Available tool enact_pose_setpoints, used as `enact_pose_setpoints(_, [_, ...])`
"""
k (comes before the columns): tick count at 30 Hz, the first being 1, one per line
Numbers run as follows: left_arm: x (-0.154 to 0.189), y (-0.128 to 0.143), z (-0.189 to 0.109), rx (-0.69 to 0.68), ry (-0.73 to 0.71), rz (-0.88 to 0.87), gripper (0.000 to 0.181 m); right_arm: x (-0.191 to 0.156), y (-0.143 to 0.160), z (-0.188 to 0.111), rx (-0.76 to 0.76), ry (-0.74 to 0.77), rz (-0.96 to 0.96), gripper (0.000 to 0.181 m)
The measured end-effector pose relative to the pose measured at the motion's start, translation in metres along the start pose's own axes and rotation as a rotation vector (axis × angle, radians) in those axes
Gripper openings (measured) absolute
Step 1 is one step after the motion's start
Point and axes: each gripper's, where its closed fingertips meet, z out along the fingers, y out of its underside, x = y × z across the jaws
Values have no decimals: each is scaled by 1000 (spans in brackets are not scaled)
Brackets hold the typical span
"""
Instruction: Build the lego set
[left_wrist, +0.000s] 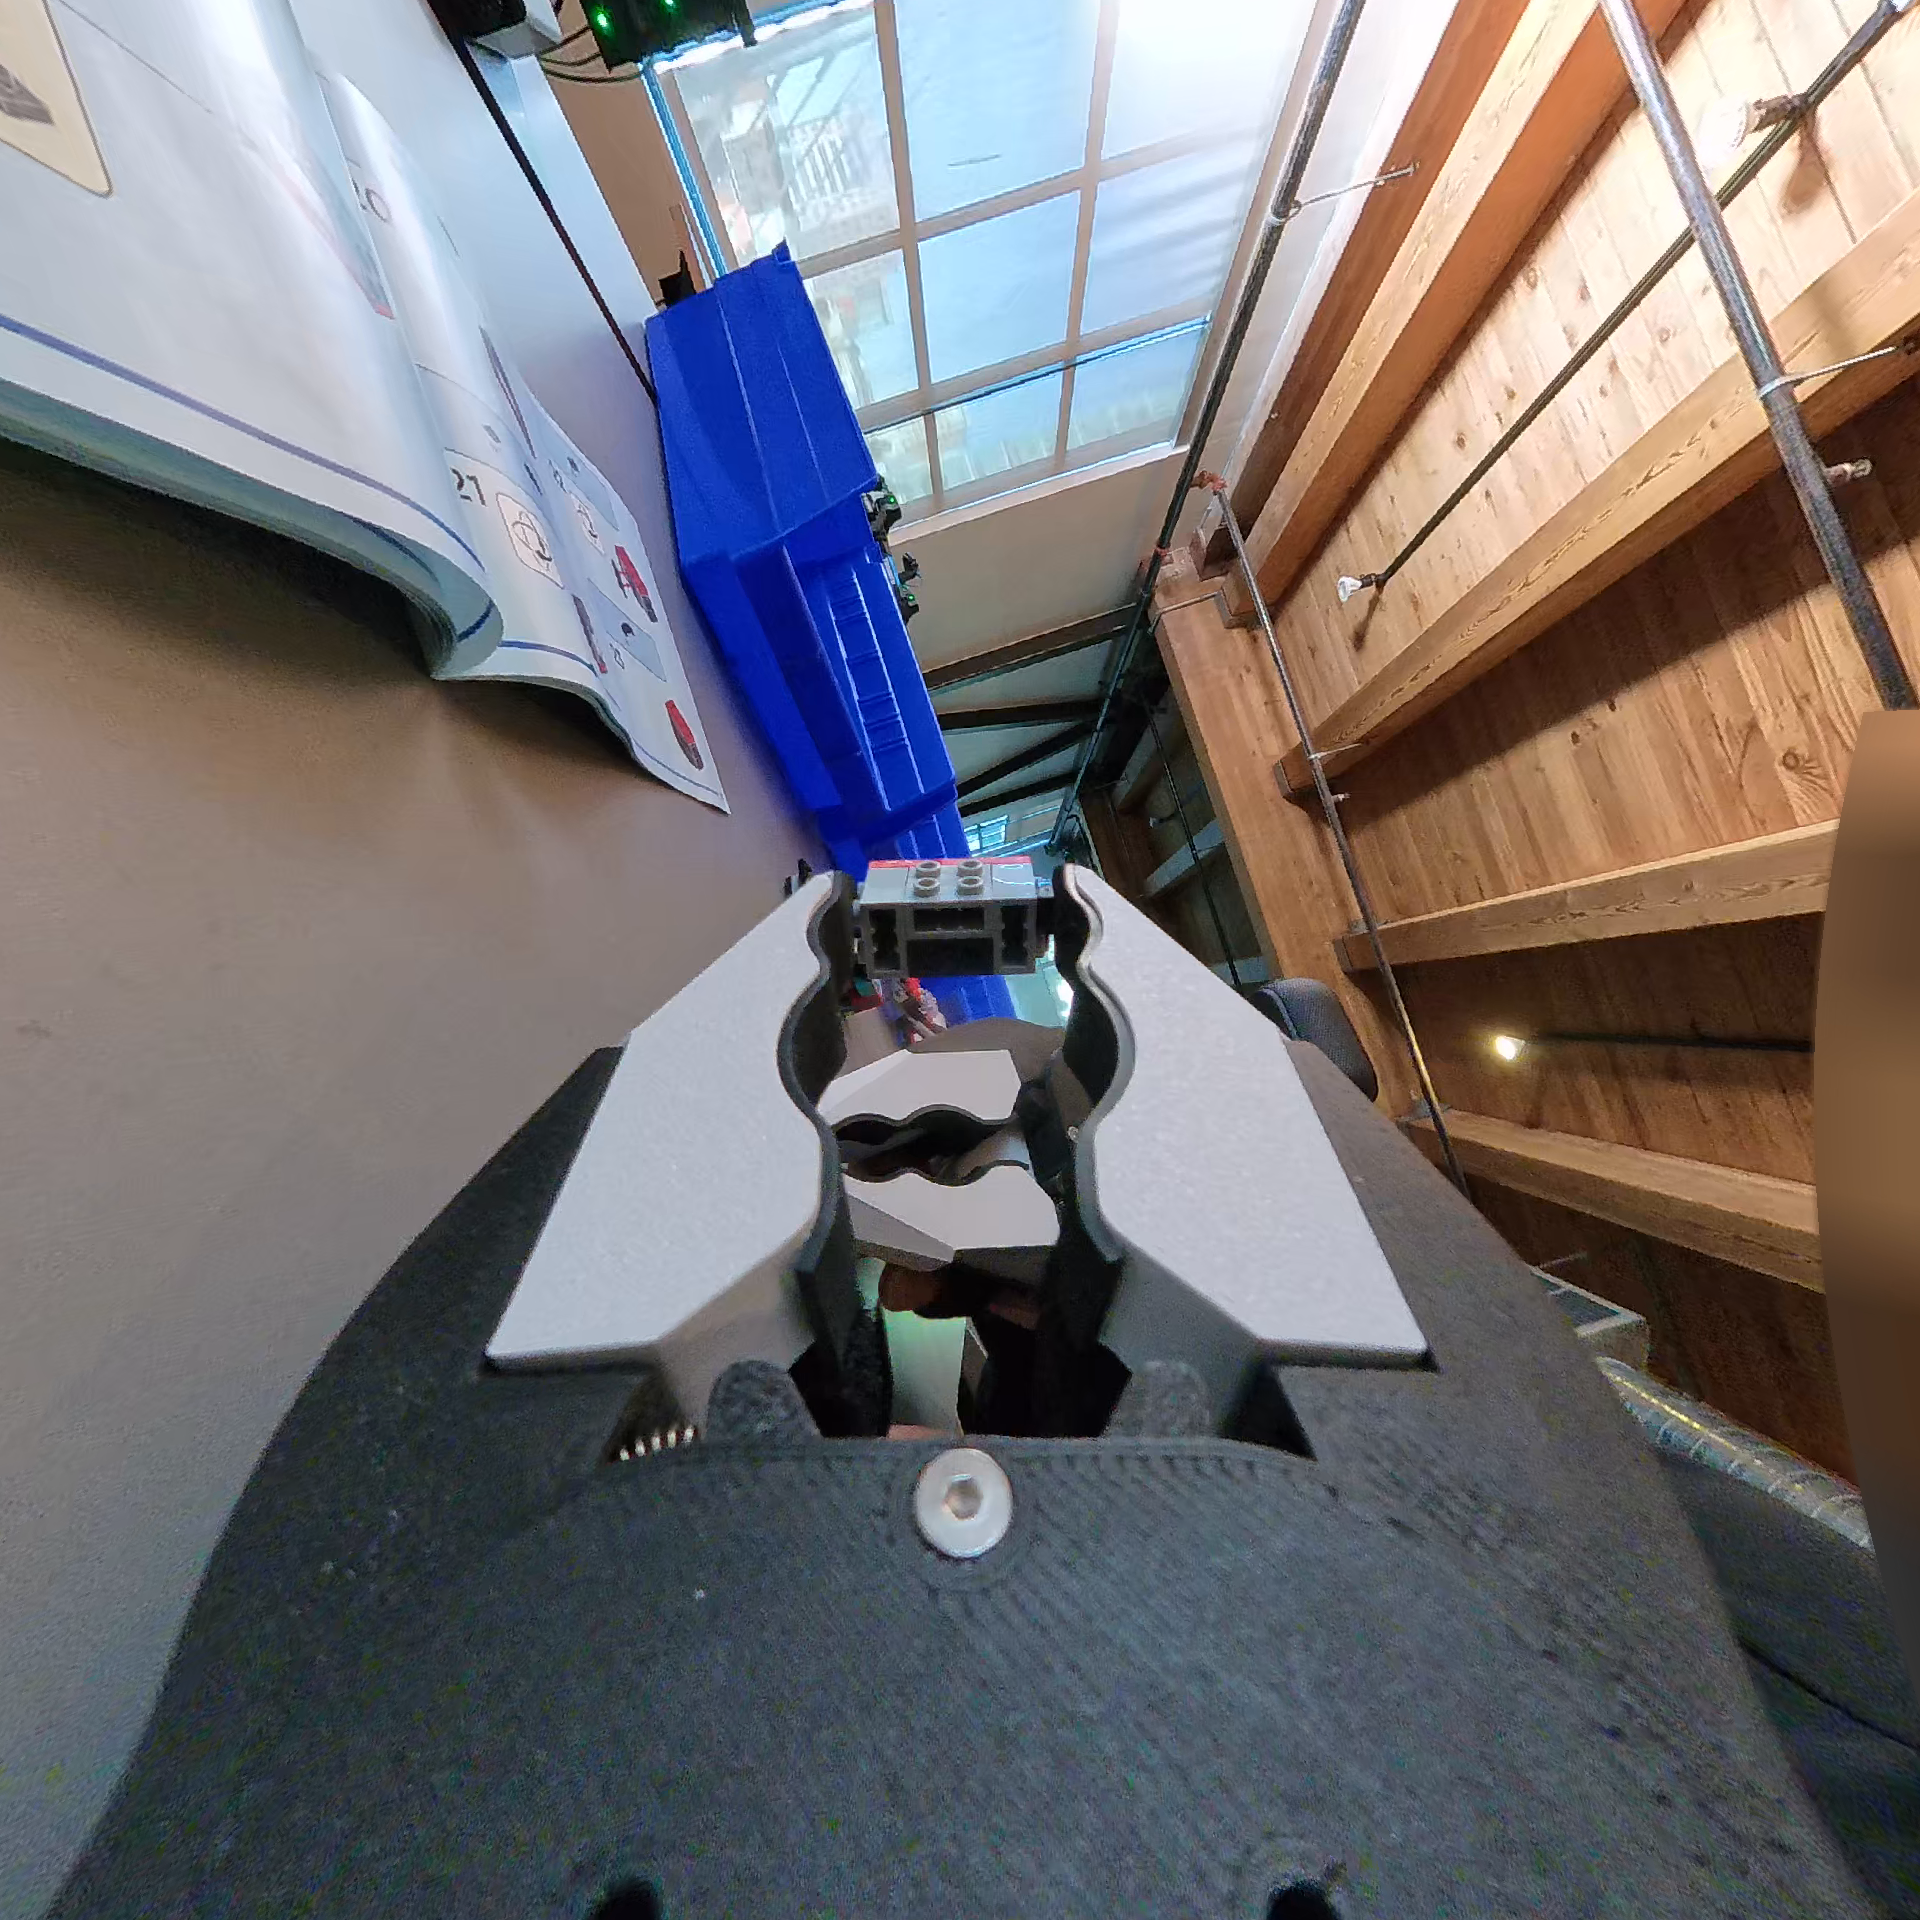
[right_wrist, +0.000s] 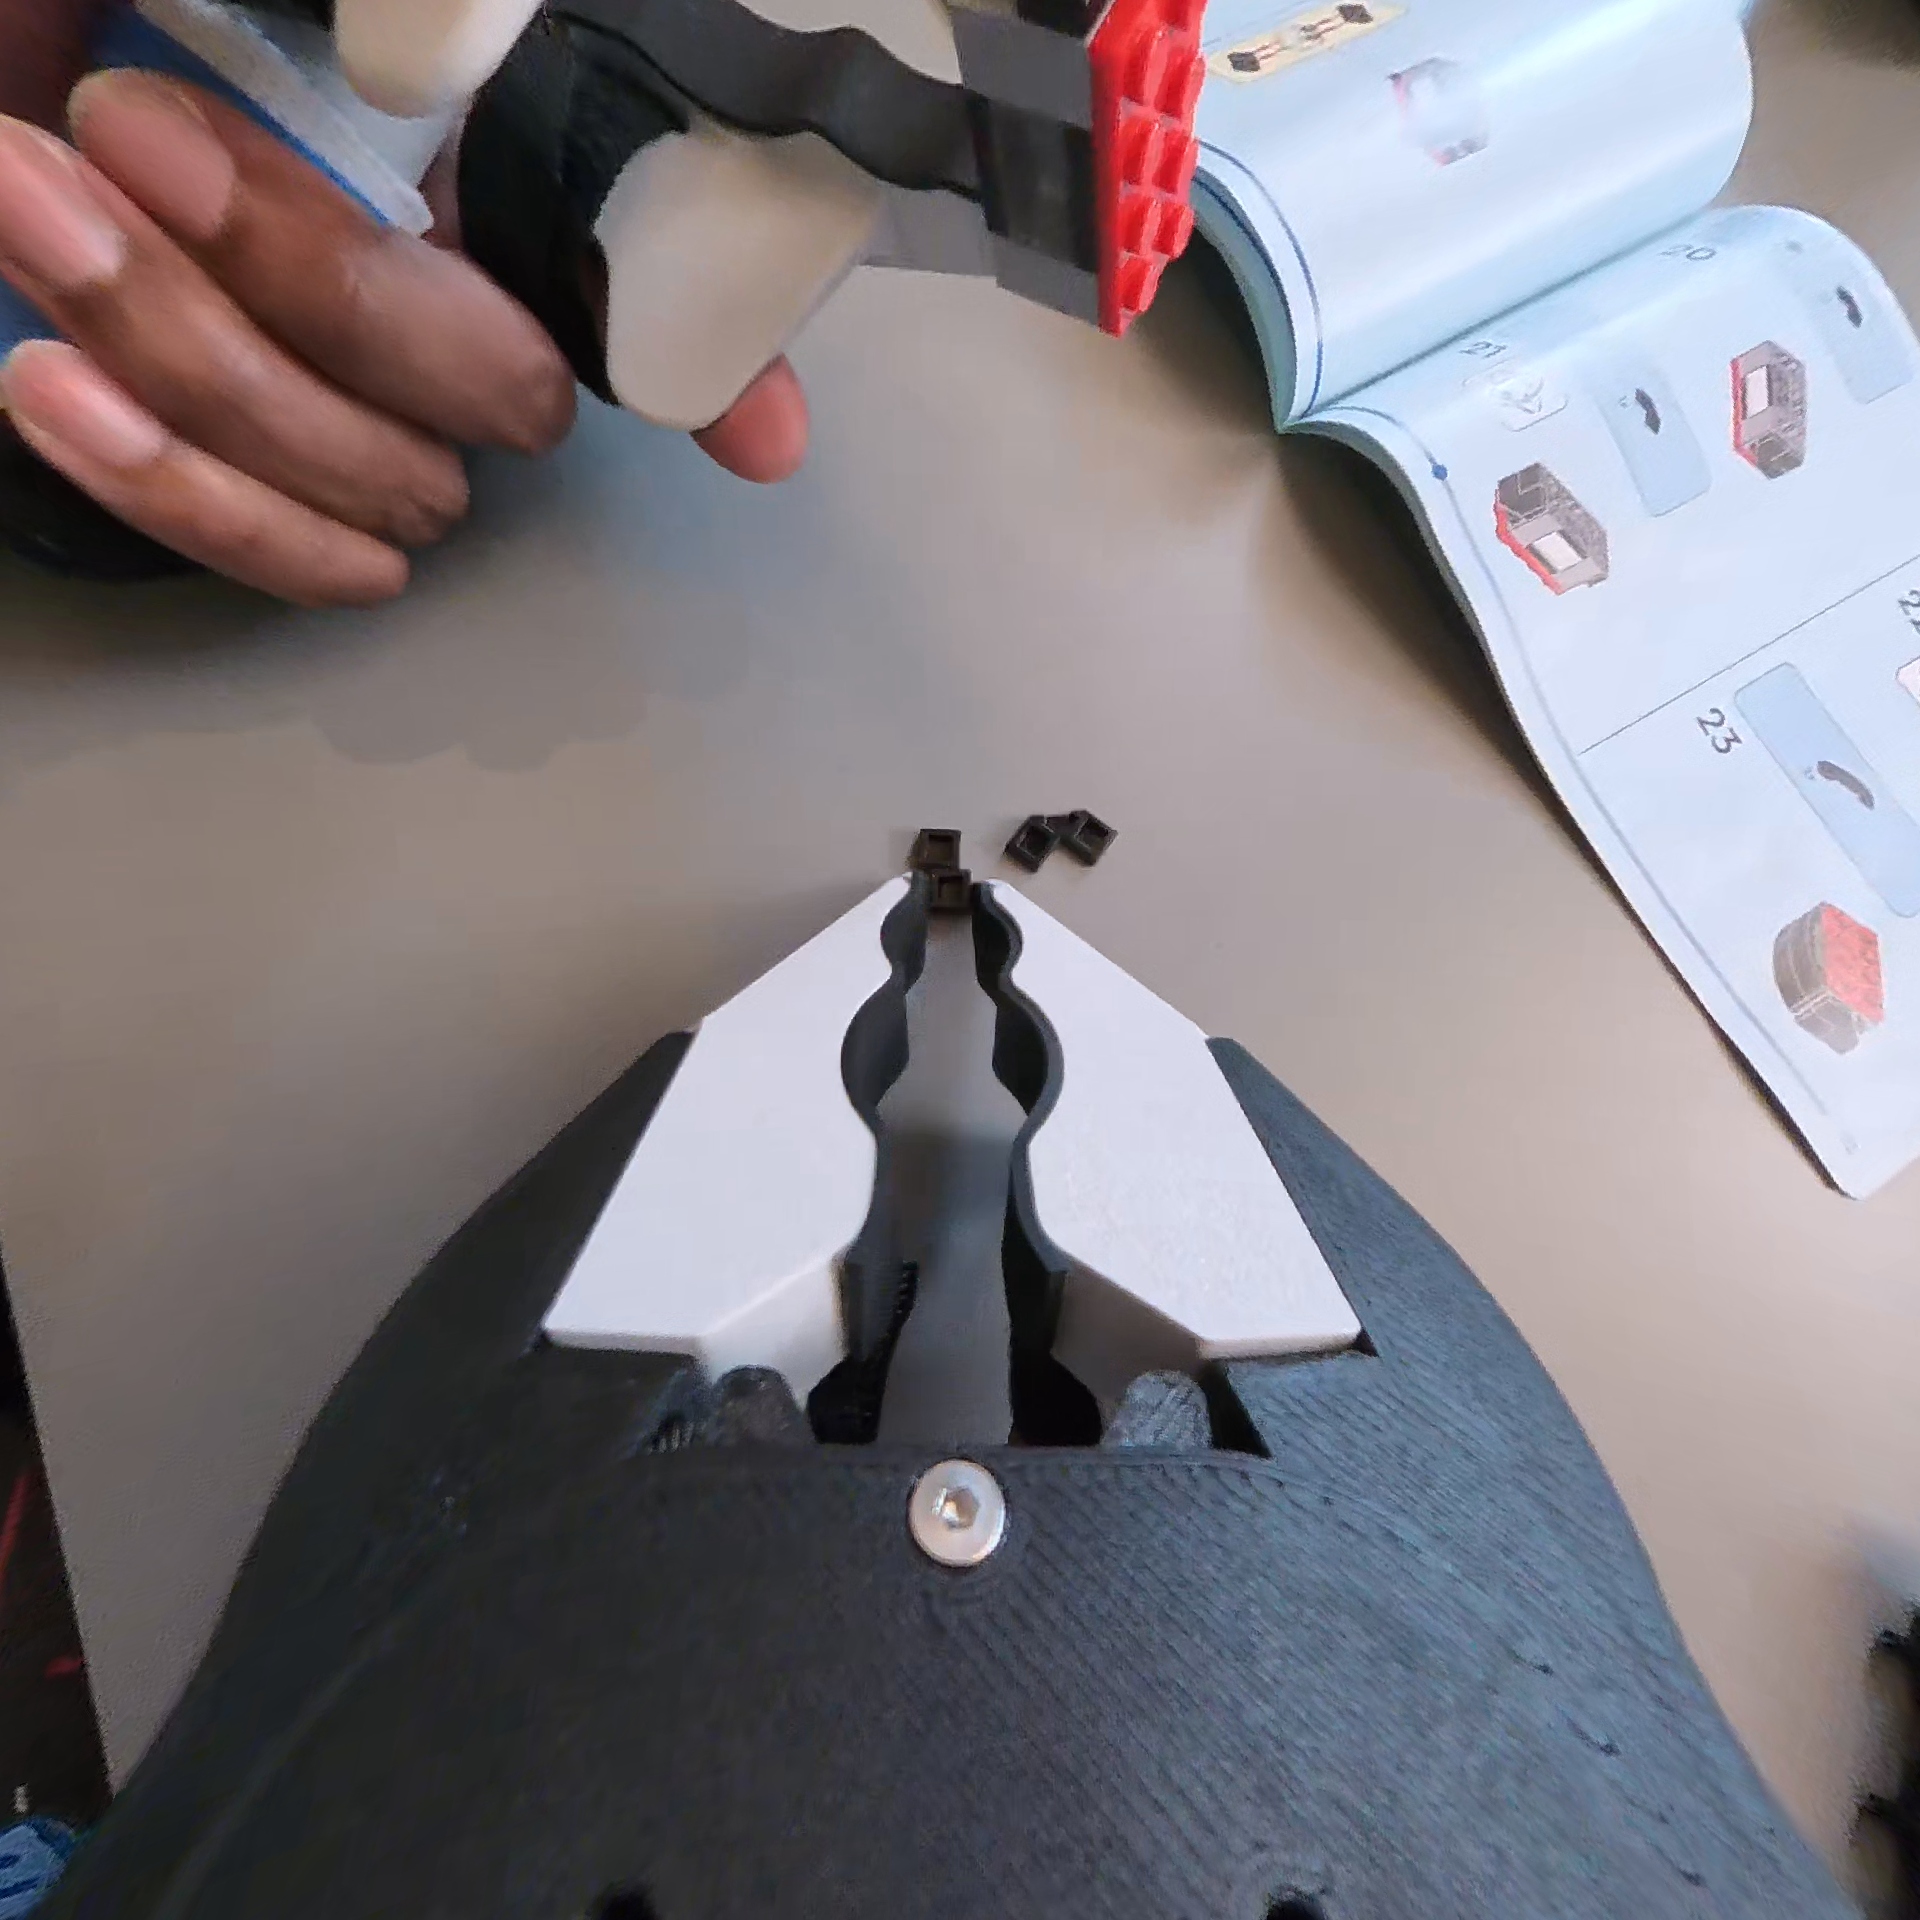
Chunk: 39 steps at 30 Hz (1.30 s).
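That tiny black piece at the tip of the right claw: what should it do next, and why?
Probably lift it gently off the table. The right claw looks nearly shut around one small black piece, with another right beside it and two more close by, so a slow, straight lift avoids dragging them. The left claw already holds the grey and red assembly up.

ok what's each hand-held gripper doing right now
left hand-held gripper: closed on the grey and red lego assembly
right hand-held gripper: closed on a small black lego piece
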Motion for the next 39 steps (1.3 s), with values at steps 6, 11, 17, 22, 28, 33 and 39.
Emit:
enact_pose_setpoints(6, [2, -1, -1, 1, 17, -8, 38, 0, -12, -18, 85, -12, 8, 8])
enact_pose_setpoints(11, [2, 0, -1, -2, 17, -5, 38, 12, -37, -61, 273, -9, 62, 19])
enact_pose_setpoints(17, [1, 0, 0, -2, 11, -2, 38, 25, -24, -76, 258, 11, 111, 19])
enact_pose_setpoints(22, [1, 1, 1, -5, 2, 5, 38, 28, -5, -54, 167, 38, 96, 19])
enact_pose_setpoints(28, [1, 1, 1, -4, 2, 5, 38, 39, 5, -27, 69, 68, 100, 20])
enact_pose_setpoints(33, [1, 0, 0, -4, 10, 1, 38, 44, 5, -12, 21, 51, 74, 25])
enact_pose_setpoints(39, [2, -1, -1, -1, 22, -6, 38, 41, 4, -6, -6, 25, 71, 15])
